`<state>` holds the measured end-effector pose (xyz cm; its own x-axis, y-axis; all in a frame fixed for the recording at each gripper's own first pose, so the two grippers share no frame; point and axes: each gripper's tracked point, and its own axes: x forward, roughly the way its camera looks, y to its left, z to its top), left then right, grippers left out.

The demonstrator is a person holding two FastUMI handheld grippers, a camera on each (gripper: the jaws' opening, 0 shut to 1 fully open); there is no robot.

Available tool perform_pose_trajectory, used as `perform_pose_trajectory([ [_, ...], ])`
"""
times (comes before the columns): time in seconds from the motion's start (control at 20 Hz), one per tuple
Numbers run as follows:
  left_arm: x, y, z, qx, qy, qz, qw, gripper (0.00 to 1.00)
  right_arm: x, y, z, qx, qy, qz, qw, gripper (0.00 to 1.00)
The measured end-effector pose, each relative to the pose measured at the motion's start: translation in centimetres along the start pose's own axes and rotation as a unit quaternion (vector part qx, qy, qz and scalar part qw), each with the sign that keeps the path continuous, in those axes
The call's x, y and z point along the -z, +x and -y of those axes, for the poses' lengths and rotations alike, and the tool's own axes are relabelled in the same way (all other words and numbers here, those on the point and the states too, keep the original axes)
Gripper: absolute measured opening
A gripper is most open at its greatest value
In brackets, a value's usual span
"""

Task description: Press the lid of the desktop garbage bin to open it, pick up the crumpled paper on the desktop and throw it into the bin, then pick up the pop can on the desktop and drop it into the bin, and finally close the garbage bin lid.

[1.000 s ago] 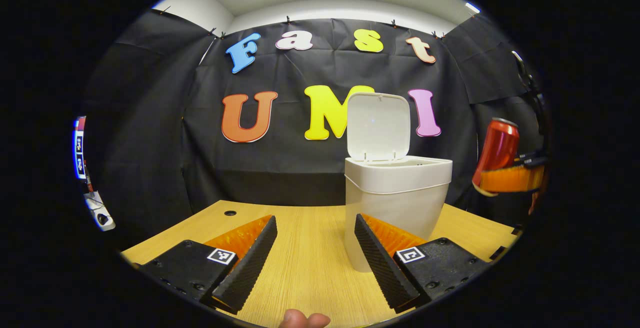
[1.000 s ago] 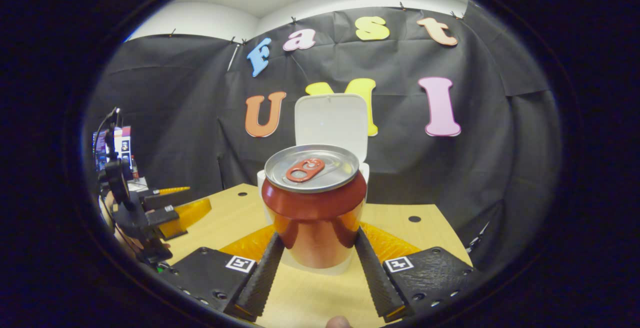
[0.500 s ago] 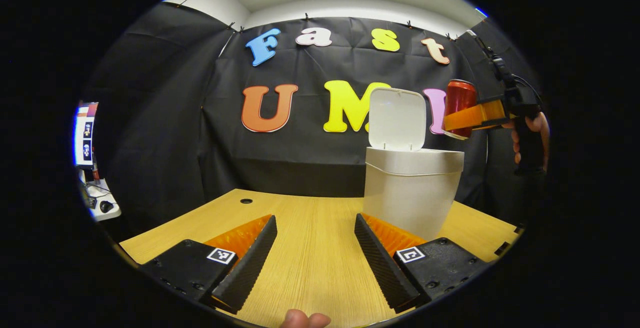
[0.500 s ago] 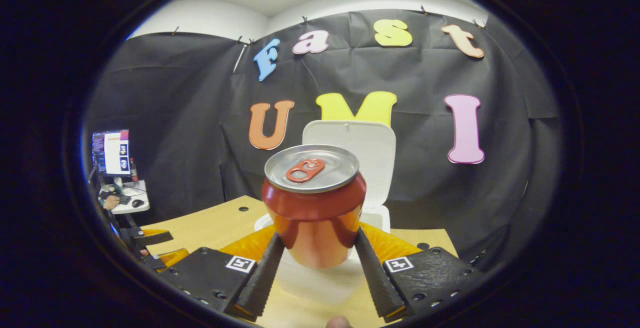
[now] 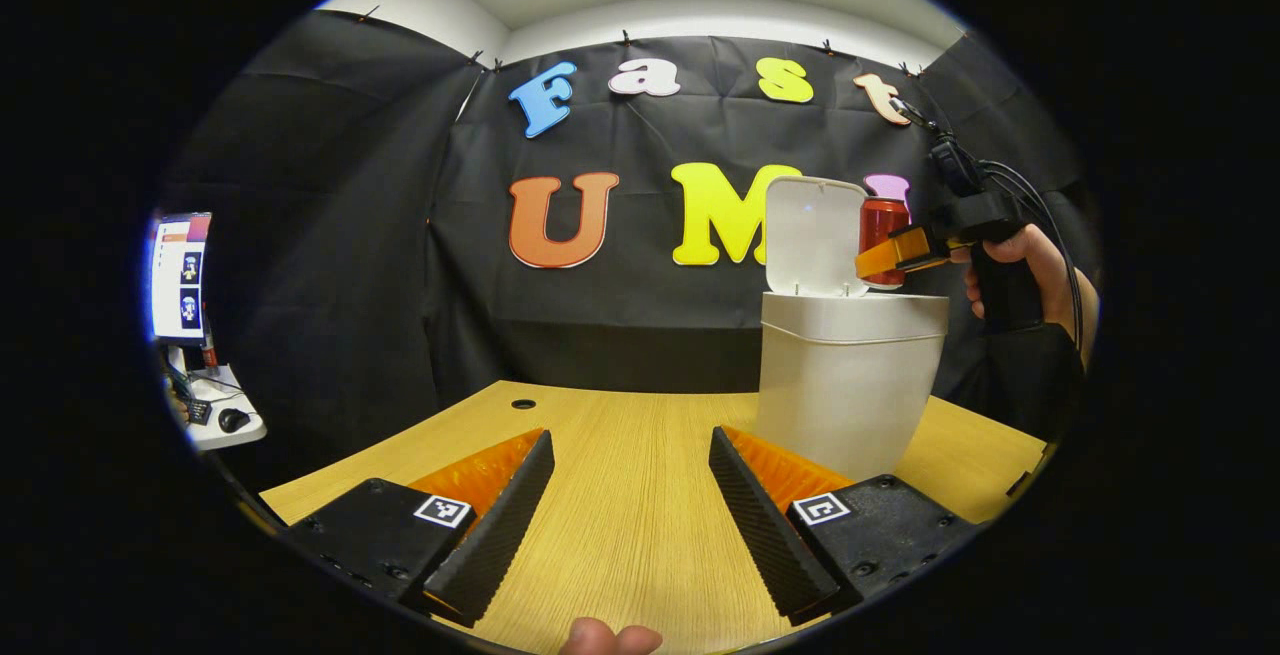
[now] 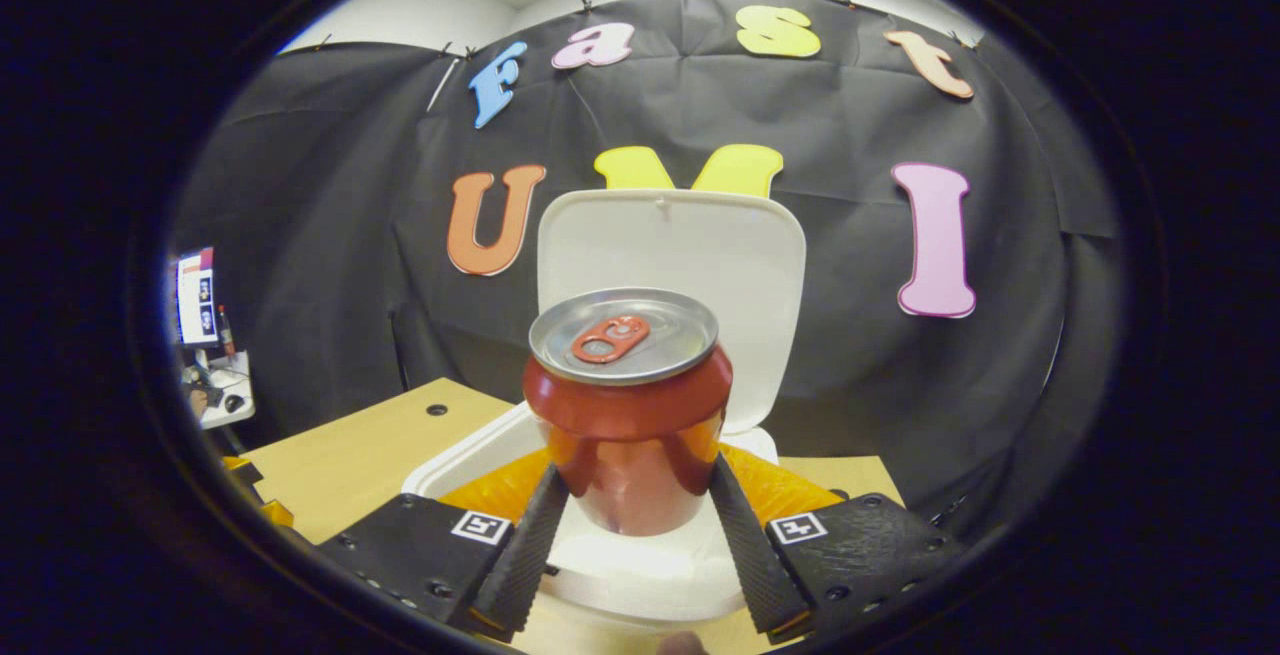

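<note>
Now my right gripper (image 6: 632,535) has the can (image 6: 627,405) clamped between its two fingers, which press on its lower sides — the can stands upright, silver top and red tab facing up. In the right gripper view the bin (image 6: 470,455) lies open just below and beyond the can, its white rim curving out on both sides of my fingers. The lid (image 6: 670,265) stands raised behind the can, close to it.

In the left gripper view the right gripper (image 5: 893,253) holds the can (image 5: 882,227) above the bin's (image 5: 850,385) right half, beside the upright lid (image 5: 815,235); whether the can's base clears the rim I cannot tell. A hand (image 5: 1030,270) grips the handle out past the bin's right edge.

My left gripper (image 5: 630,525) hangs low over the table (image 5: 620,445), jaws wide apart and holding nothing. Bare wood runs between the fingers and off to the left, with a small round hole (image 5: 523,403) near the far edge. The bin stands just past my right finger (image 5: 765,525), on the table's right side.
</note>
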<state>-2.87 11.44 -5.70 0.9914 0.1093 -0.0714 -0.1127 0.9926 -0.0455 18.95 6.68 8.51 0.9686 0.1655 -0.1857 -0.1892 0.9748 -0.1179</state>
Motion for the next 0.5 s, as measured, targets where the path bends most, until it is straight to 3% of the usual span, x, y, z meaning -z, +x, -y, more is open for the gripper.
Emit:
perform_pose_trajectory([
  [0.5, 0.29, 0.35, 0.33, 0.009, -0.003, -0.008, 1.000, 1.00, -0.54, 0.42, 0.20, 0.011, 0.005, 0.004, 1.000, 0.84],
])
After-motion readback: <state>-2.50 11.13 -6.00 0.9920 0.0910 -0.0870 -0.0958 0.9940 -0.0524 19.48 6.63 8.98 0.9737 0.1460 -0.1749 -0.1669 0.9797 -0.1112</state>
